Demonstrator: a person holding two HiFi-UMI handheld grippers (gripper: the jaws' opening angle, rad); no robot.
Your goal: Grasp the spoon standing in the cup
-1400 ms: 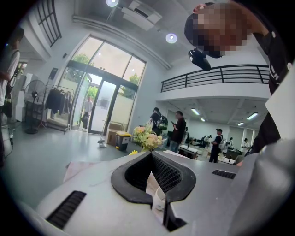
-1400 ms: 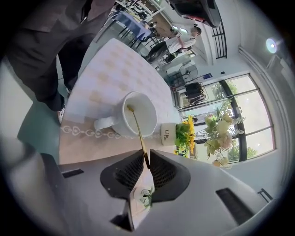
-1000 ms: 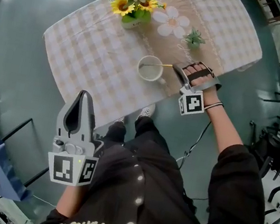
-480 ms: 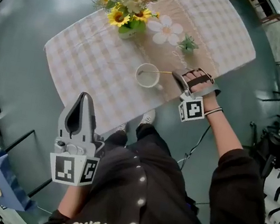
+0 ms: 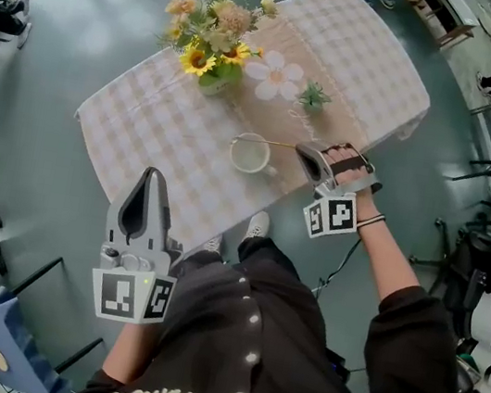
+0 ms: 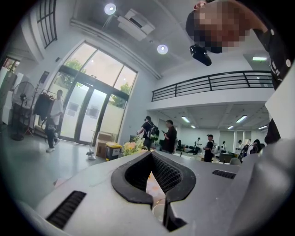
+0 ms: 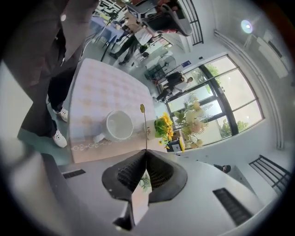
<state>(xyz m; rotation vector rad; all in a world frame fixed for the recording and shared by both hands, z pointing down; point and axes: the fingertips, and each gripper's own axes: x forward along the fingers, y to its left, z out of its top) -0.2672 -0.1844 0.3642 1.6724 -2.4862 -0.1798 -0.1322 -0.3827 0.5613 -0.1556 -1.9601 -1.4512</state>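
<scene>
The thin gold-coloured metal spoon lies almost level, right of centre in the head view. Its handle end is pinched between the jaws of the right gripper, which are closed tight on it. In the right gripper view the spoon runs straight up from the jaw tips of the right gripper, and its small bowl sits just to the right of the round white ceramic cup, clear of the cup's rim.

The cup stands near the lower edge of the oval table under a beige checked cloth. Above it lie a white flower-shaped mat and a small green plant. A bunch of yellow and peach flowers fills the upper middle.

At lower left the left gripper is off the table above the grey floor. In its own view the left gripper has its jaw tips together with nothing between them.
</scene>
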